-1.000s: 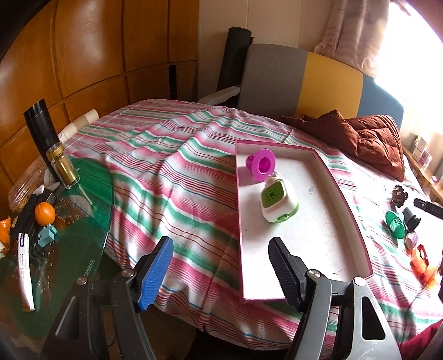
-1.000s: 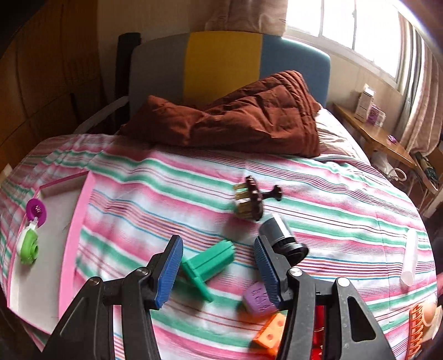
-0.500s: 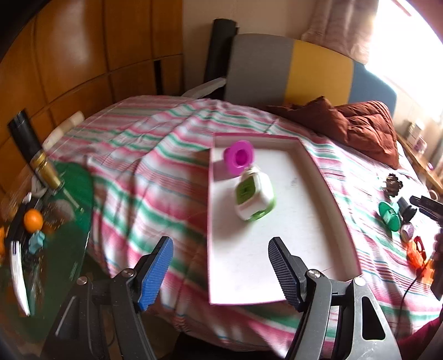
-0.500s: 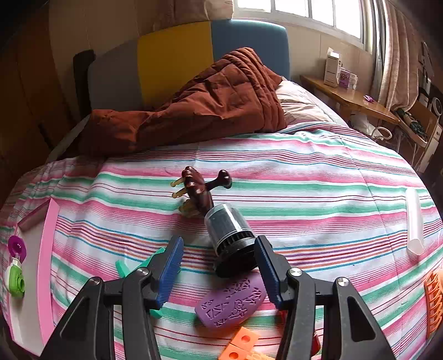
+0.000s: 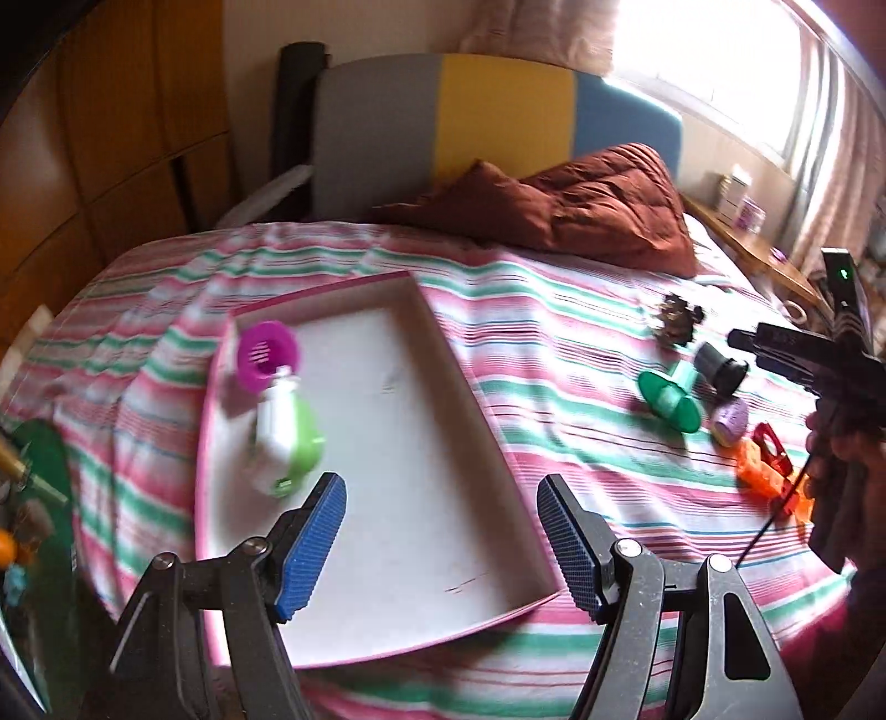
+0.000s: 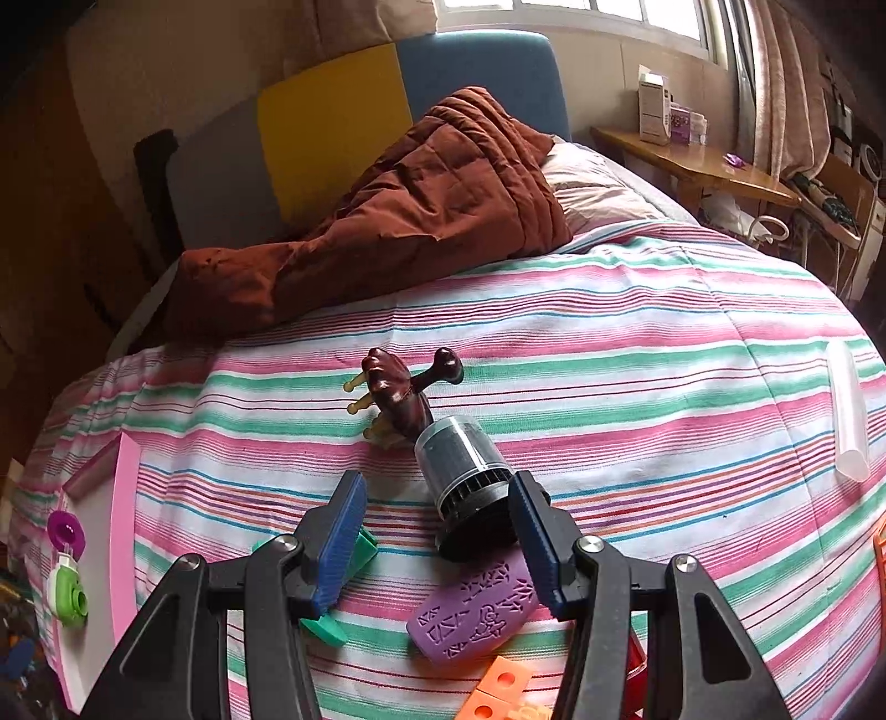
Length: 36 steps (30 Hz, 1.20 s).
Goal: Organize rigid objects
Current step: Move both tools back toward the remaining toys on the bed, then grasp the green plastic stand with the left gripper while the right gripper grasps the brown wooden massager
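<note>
Swung rightward, left gripper (image 5: 441,540) overhangs tray (image 5: 470,382).

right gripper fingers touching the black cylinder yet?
Cannot tell. In the right wrist view the black cylinder lies against the right finger of the right gripper, which overlaps it; no gap shows.

Domestic bedroom: bed under a pink, green and white striped cotton sheet (image 6: 609,343), rumpled rust-brown quilt (image 6: 421,210) at upper centre, grey-yellow-blue padded headboard (image 5: 498,116), curtained window (image 6: 609,11) at upper right.
</note>
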Tool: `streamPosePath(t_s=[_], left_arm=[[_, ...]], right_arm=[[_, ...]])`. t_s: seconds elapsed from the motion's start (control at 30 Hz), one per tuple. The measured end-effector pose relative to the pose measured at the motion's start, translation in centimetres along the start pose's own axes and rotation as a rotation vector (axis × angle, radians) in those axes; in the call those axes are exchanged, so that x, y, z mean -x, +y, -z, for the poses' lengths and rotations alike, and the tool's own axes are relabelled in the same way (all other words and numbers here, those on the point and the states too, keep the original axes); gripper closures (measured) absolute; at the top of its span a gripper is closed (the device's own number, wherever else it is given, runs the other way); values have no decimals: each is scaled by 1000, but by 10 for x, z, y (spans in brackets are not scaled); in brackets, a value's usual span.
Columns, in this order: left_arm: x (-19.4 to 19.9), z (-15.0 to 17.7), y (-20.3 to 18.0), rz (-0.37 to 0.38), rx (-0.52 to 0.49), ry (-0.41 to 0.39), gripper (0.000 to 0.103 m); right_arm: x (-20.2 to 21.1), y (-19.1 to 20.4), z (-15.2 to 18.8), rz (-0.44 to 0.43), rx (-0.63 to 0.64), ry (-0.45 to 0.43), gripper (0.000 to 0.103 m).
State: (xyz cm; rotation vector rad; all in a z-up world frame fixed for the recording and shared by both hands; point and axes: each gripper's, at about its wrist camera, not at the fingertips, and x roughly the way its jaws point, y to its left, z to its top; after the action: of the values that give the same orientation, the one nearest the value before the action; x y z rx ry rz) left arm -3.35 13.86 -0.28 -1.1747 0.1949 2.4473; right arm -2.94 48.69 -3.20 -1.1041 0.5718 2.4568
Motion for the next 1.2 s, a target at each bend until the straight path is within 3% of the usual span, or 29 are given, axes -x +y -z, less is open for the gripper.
streamPosePath(t_s=[0.27,0.53,0.83,0.87,0.9,1.03,1.1,1.17,1.2], left_arm=[[-39,-29,-55,169,-120,53,31],[-82,-65,-129,312,-326,64,31],[-144,-80,-184,343,-459,142,31],[-153,-78,-188,339,-475,162,34],[-162,-76,-190,332,-488,187,44],[-159,-68,-179,357,-448,163,45],[-152,-62,-165,363,-375,155,49],[-146,-52,-148,348,-294,175,72],[-140,-46,-142,329,-278,150,72]], right_arm=[[-1,-16,-2,1,-93,29,48],[-3,-24,-4,-10,-129,40,48],[3,-29,-8,-22,-146,14,48],[1,-29,-8,-28,-149,20,48],[1,-29,-8,-31,-148,23,48],[-1,-27,-7,-29,-137,28,48],[-1,-26,-7,-28,-131,29,48],[-2,-25,-6,-34,-127,33,48],[-1,-24,-6,-35,-125,32,48]])
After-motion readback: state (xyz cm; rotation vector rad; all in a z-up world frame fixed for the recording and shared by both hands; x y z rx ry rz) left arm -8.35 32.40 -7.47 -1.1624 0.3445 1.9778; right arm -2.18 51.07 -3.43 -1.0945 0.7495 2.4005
